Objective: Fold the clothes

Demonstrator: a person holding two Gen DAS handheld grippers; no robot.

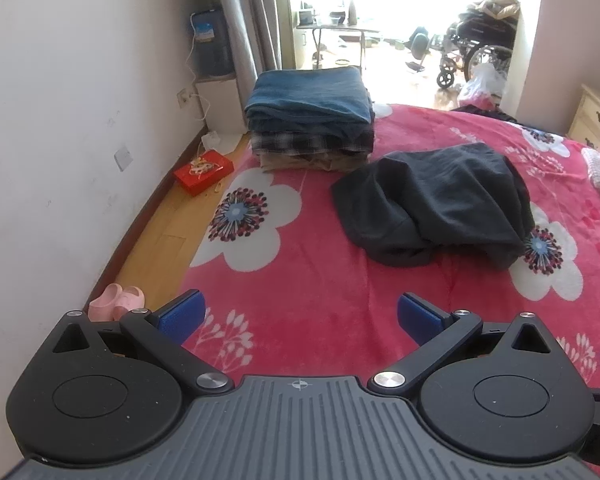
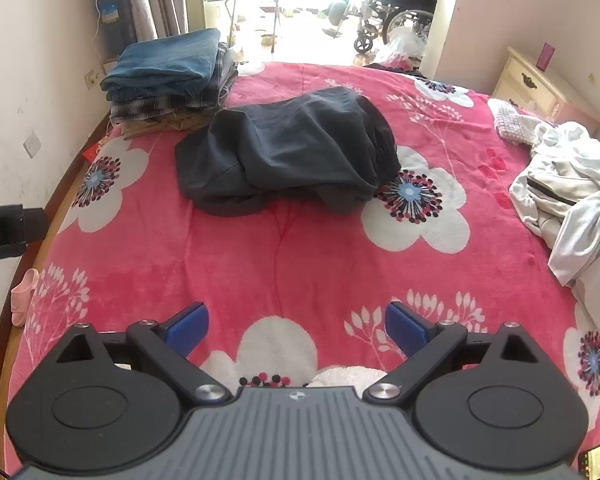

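Both hand-held grippers idle over bed, jaws wide, nothing held.

Left hand-held gripper (image 1: 299, 316) and right hand-held gripper (image 2: 297, 326) sat at frame bottom, blue pads spread wide, only the pink floral blanket (image 2: 300, 256) between them. Dark grey garment (image 2: 288, 152) lay crumpled mid-frame on the bed, well apart from both. Folded stack (image 1: 310, 114), blue piece on top, was upper left, just beside it. White clothes pile (image 2: 576, 196) sat at right edge.

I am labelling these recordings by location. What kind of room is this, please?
Most likely a bedroom in a home. A wide bed under a pink flowered blanket fills the view, a cream bedside cabinet stands beside it, and a stack of folded clothes rests on the bed.
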